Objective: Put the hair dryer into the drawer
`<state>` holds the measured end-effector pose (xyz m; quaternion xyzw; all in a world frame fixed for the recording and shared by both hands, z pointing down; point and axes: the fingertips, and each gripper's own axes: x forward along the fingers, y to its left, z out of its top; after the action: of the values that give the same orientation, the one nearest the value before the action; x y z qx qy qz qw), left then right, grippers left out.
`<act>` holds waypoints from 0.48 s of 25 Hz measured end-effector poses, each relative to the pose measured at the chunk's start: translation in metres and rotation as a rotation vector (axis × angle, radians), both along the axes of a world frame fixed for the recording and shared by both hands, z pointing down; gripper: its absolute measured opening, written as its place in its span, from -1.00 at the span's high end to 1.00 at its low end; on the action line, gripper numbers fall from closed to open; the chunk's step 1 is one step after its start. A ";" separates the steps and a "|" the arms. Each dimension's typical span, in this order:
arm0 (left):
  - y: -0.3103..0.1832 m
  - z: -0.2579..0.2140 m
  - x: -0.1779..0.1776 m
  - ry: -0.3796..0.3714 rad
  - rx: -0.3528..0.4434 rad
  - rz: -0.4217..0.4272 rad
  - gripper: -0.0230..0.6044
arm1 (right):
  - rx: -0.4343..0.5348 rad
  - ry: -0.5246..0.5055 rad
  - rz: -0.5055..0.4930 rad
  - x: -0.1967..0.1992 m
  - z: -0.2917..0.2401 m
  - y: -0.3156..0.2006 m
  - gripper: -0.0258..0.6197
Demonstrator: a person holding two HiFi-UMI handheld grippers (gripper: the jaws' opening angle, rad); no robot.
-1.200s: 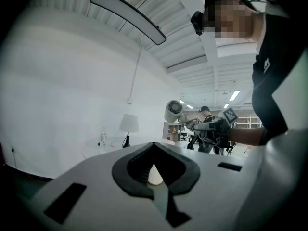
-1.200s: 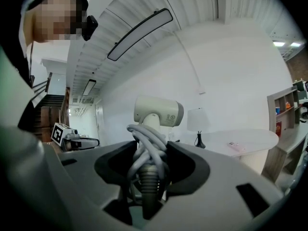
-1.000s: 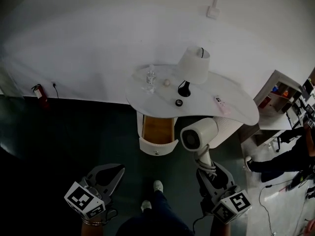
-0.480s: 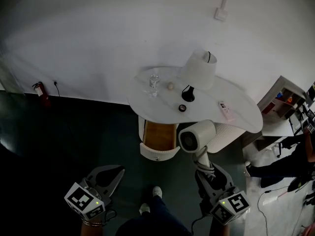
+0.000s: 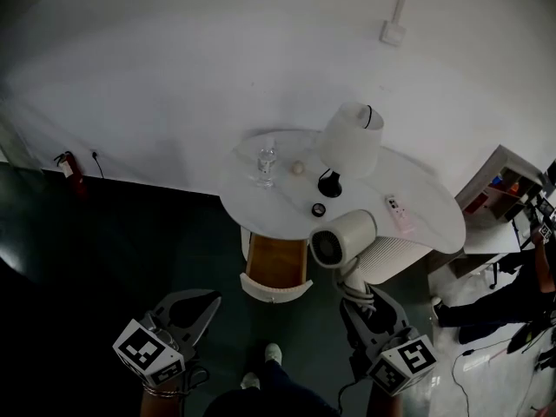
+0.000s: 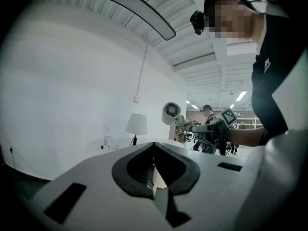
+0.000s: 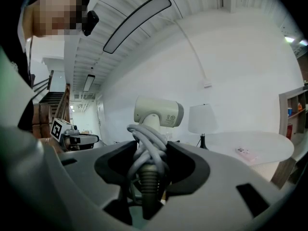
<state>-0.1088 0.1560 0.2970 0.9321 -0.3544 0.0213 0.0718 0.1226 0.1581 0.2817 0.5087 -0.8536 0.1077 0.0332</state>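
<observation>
Hair dryer point(image 5: 343, 237): you hold it in the air, barrel up, just right of the open drawer point(image 5: 276, 266) and not inside it.
Right gripper point(image 5: 363, 301): clamped on the handle base and the coiled cord.
Left gripper point(image 5: 196, 306): jaws closed together, nothing between them.
Handling: rigid plastic, probably top-heavy; gripped this low, it may swing. The soft cord may slip.
Writing: a barrel label, too small to read.

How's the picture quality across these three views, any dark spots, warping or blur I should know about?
Head view: floor very dark, white table bright, wall edge bowed by the lens. Left gripper view: black corners, ceiling light curved, foreground soft. Right gripper view: same black fisheye ring, hair dryer fairly sharp, cord near the lens slightly soft.
</observation>
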 end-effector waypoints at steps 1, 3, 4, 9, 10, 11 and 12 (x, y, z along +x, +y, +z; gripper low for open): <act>-0.005 -0.001 0.003 -0.004 -0.002 0.001 0.90 | 0.004 -0.003 -0.004 0.001 -0.001 -0.005 0.27; -0.014 -0.005 0.010 0.003 0.004 0.011 0.90 | 0.017 -0.008 -0.014 0.003 -0.005 -0.016 0.27; -0.019 -0.009 0.015 0.011 0.011 0.018 0.90 | 0.023 -0.010 -0.019 0.004 -0.006 -0.022 0.27; -0.040 -0.007 0.025 -0.003 0.005 -0.007 0.90 | 0.020 -0.025 -0.033 0.009 -0.009 -0.045 0.27; -0.043 -0.007 0.026 0.003 0.002 -0.017 0.90 | 0.023 -0.022 -0.041 0.010 -0.008 -0.049 0.27; -0.046 -0.006 0.026 0.008 -0.001 -0.028 0.90 | 0.025 -0.014 -0.050 0.012 -0.007 -0.053 0.27; -0.048 -0.004 0.025 0.009 -0.005 -0.039 0.90 | 0.024 -0.004 -0.058 0.014 -0.005 -0.056 0.27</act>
<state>-0.0834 0.1078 0.2926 0.9249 -0.3721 0.0165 0.0763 0.1363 0.1022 0.2769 0.4839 -0.8692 0.0974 0.0286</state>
